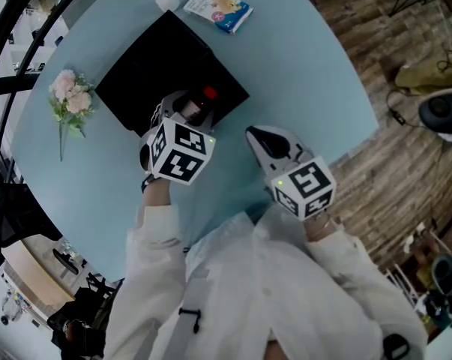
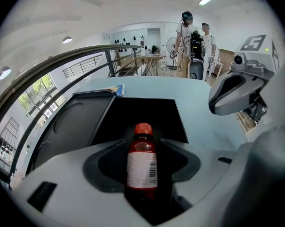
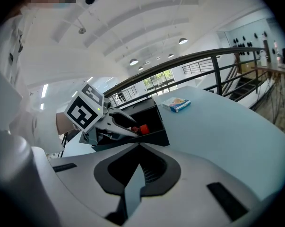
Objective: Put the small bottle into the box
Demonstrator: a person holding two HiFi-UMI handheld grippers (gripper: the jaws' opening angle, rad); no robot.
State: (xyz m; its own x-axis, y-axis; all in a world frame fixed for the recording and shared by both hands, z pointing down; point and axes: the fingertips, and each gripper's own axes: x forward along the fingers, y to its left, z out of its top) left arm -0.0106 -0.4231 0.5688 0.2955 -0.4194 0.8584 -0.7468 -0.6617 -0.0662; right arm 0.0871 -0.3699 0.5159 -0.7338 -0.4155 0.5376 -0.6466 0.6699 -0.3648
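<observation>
Grips the small bottle [image 2: 142, 167] upright between the jaws of the left gripper [image 1: 188, 111], above the near edge of the open box [image 1: 136, 81]. Leaves lowering and release undone, seemingly. Holds right gripper [image 3: 133, 183] aside, jaws closed, empty.

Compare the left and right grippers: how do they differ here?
The left gripper is clamped on the small bottle; the right gripper is shut on nothing. The left gripper sits over the black box; the right gripper is over bare table beside it. Both carry a marker cube.

Pale blue table [image 1: 315, 73] bears black box [image 1: 151, 66], pink flowers [image 1: 70, 96], small packet [image 1: 218, 7]
</observation>
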